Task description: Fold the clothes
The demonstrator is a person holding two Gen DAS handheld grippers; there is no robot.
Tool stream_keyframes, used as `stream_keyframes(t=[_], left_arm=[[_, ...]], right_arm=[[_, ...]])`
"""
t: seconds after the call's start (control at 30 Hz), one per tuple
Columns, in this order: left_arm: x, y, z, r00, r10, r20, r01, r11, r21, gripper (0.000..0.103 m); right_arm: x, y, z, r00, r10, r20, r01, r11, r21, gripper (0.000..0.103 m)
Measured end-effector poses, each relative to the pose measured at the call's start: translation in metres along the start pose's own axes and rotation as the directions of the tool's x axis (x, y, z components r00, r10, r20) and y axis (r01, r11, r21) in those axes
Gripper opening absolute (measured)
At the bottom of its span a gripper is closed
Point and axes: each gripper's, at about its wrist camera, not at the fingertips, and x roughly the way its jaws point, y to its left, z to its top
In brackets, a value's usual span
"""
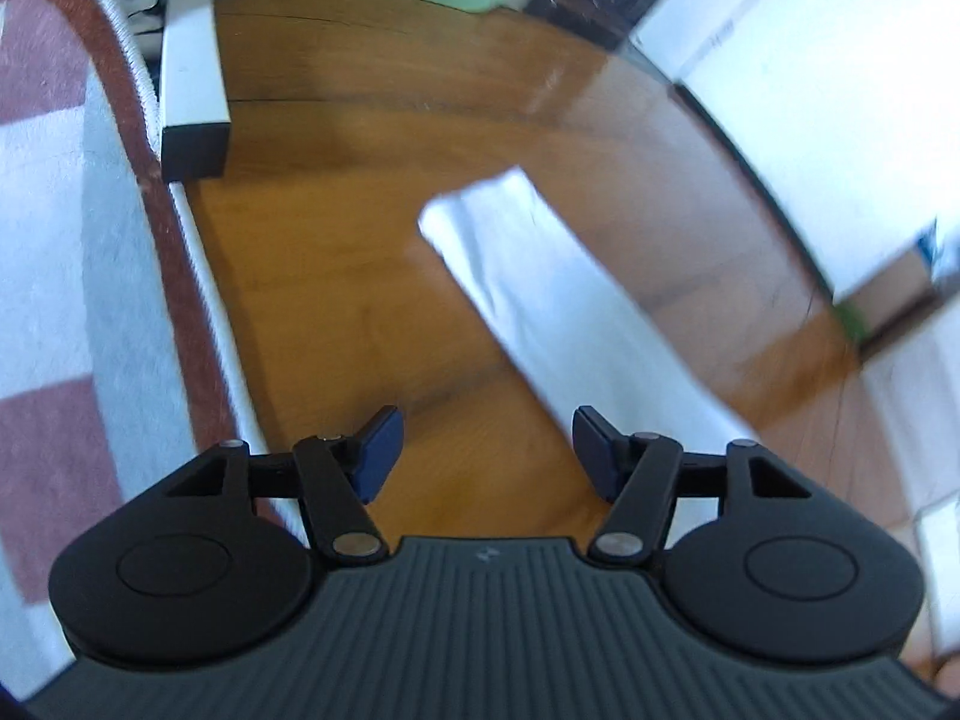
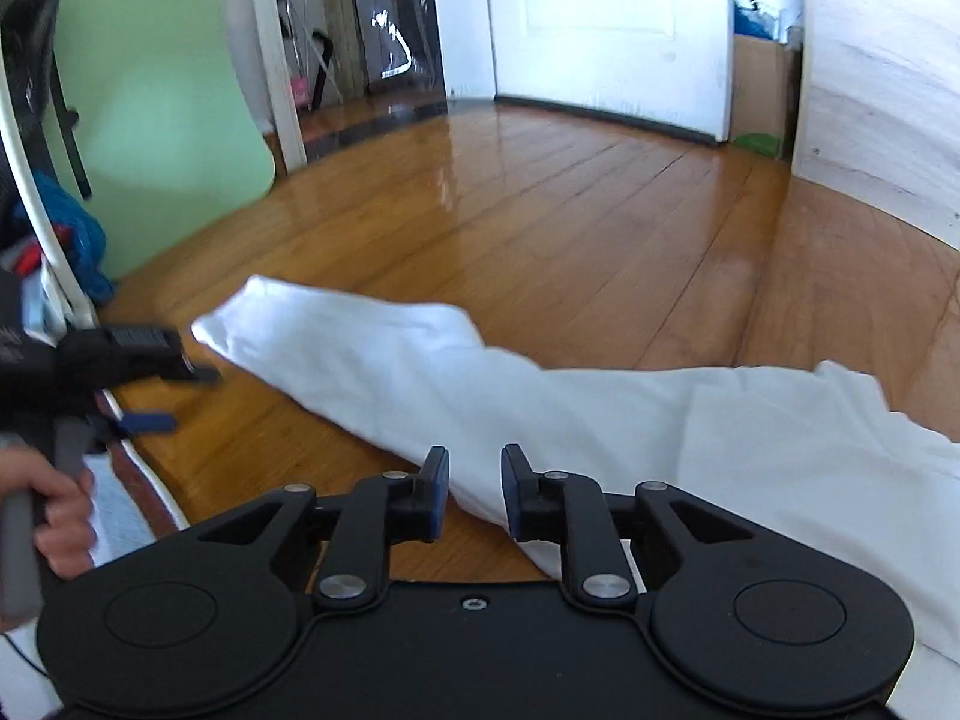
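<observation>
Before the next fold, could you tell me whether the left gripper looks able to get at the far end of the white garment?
Probably yes: the left gripper is open and empty, and only bare wooden floor lies between it and the white garment.

Wooden floor (image 2: 570,210), white door (image 2: 600,18), green panel (image 2: 162,78)

One white garment (image 2: 540,420), two hand-held grippers: left (image 1: 485,450), right (image 2: 474,495), one rug (image 1: 54,300)

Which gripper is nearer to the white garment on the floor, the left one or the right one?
Right. The right gripper hangs directly over the white garment, jaws open and empty. The left gripper is beside the garment's far end, apart from it, over bare floor.
</observation>
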Motion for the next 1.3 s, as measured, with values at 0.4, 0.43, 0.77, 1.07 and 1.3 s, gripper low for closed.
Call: stream_keyframes(t=[0.4, 0.43, 0.77, 1.07, 1.3], left_arm=[[0.057, -0.022, 0.035, 0.996, 0.012, 0.089, -0.017, 0.998, 0.055, 0.095], [0.06, -0.025, 0.034, 0.994, 0.031, 0.101, -0.04, 0.996, 0.086, 0.095], [0.06, -0.031, 0.025, 0.997, -0.014, 0.078, 0.0, 0.985, 0.174, 0.004], [-0.016, -0.064, 0.044, 0.945, -0.244, 0.22, 0.194, 0.955, 0.225, 0.004], [-0.075, -0.155, 0.008, 0.834, -0.551, 0.037, 0.481, 0.757, 0.442, 0.004]], right_arm=[[0.06, 0.03, -0.014, 0.986, -0.146, -0.083, 0.13, 0.976, -0.172, 0.061], [0.061, 0.028, -0.015, 0.985, -0.148, -0.086, 0.132, 0.977, -0.168, 0.061], [0.078, 0.032, -0.013, 0.974, -0.211, -0.086, 0.196, 0.968, -0.156, 0.062], [0.044, 0.026, -0.022, 0.989, -0.142, -0.035, 0.143, 0.99, 0.017, 0.022], [-0.035, -0.008, -0.043, 0.99, -0.14, 0.024, 0.134, 0.976, 0.171, 0.061]])
